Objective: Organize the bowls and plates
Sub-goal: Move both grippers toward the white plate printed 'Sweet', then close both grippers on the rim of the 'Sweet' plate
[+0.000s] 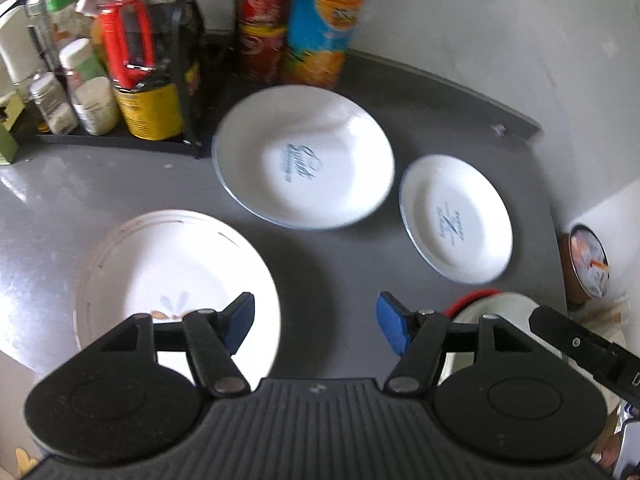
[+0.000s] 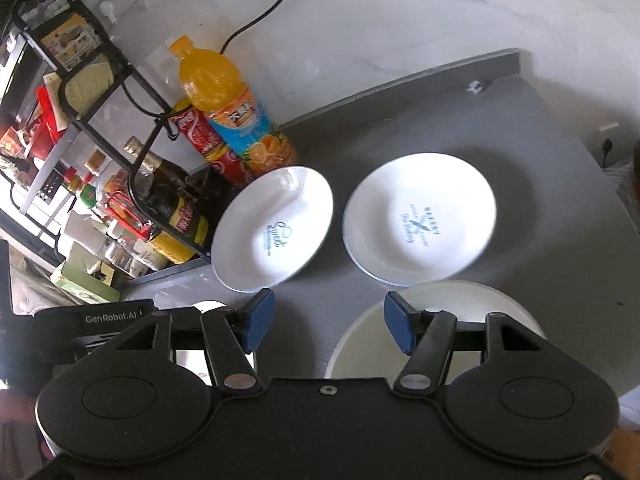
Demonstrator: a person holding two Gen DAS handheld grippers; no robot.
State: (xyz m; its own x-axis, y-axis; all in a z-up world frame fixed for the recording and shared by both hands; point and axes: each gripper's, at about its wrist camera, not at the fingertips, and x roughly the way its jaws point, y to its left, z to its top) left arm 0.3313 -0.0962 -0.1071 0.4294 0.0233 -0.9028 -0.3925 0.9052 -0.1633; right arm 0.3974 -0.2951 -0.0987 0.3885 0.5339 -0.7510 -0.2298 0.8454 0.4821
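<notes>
You are holding your left gripper [image 1: 315, 322] open over the grey counter [image 1: 328, 264], right of the floral plate [image 1: 176, 280]. Your right gripper [image 2: 329, 322] is also gaping empty, near two white plates: "Sweet" [image 2: 276, 228] left, "Bakery" [image 2: 420, 216] right.

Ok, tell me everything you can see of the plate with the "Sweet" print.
The Sweet plate is a round, shallow, white dish, glossy like ceramic, with a thin blue line round the rim and blue script printed at its centre. It looks empty and clean, right way up, flat on the grey counter. It lies just in front of the orange juice bottle and beside the black rack, left of the Bakery plate with a gap between. Neither tongs touch it.
</notes>
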